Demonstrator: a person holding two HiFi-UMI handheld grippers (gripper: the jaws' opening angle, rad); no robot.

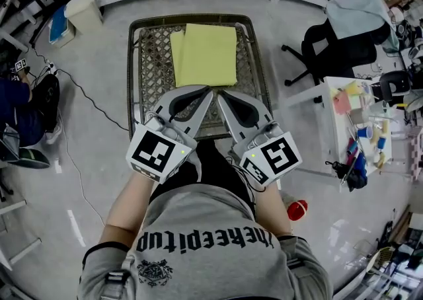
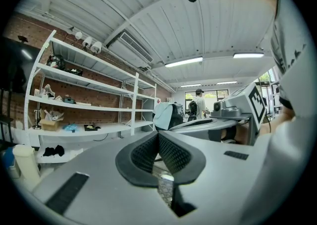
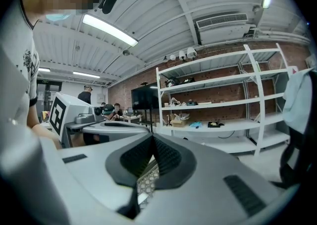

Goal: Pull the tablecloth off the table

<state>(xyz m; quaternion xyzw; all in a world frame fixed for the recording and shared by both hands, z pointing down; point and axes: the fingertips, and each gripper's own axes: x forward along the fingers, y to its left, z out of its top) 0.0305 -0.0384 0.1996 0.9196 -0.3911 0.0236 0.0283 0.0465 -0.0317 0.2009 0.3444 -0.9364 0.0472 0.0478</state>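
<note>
The left claw (image 1: 207,95) and right claw (image 1: 222,95) are both pressed shut on nothing, tips side by side just short of the near edge of the yellow cloth (image 1: 205,54), which lies folded on the far half of the bench (image 1: 132,61). A pinch could catch only the top layer, or the cloth could snag on the bench's open weave. Around it are a grey floor (image 1: 86,127), a chair (image 1: 330,54) and shelves (image 2: 89,85).

Yellow tablecloth (image 1: 206,54), in flat offset folds, on the far half of the lattice-patterned, dark-framed table (image 1: 153,67).
</note>
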